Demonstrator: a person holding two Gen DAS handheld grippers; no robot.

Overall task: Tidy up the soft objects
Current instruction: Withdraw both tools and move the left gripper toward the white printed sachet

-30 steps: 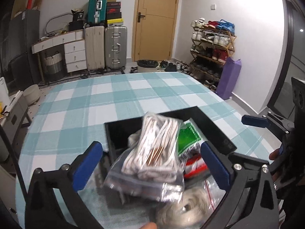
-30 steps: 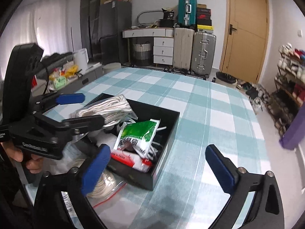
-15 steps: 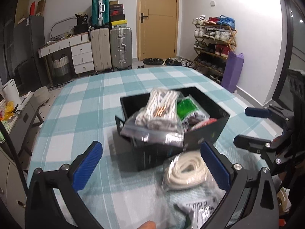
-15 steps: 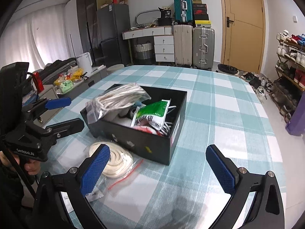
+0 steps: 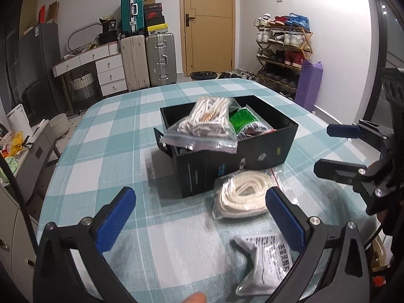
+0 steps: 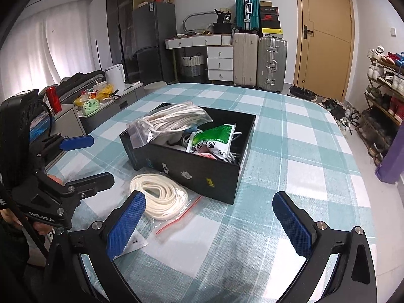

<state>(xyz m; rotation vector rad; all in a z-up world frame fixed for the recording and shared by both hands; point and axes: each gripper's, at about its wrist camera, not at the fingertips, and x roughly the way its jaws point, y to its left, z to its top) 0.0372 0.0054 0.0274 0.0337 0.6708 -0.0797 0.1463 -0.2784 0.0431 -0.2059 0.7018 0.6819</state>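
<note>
A black box (image 5: 267,149) (image 6: 202,174) stands on the checked table, filled with soft packs. A clear bag of white rope (image 5: 207,126) (image 6: 171,121) lies on top at its left end, overhanging the rim. A green and white pack (image 5: 245,123) (image 6: 214,141) lies beside it. A bagged coil of cream cord (image 5: 245,194) (image 6: 159,194) lies on the table in front of the box. A white printed pack (image 5: 267,260) lies nearer me. My left gripper (image 5: 202,219) (image 6: 83,159) is open and empty, back from the box. My right gripper (image 6: 209,224) (image 5: 328,149) is open and empty.
The table (image 6: 290,131) has a teal and white checked cloth. Behind it are suitcases (image 5: 149,58), a white drawer unit (image 5: 108,70) and a door (image 5: 209,22). A shoe rack (image 5: 282,50) stands at the right wall. A low cabinet with clutter (image 6: 98,101) stands left.
My left gripper has let go of the bag of white rope, which now rests on the box. Both grippers have drawn back from the box.
</note>
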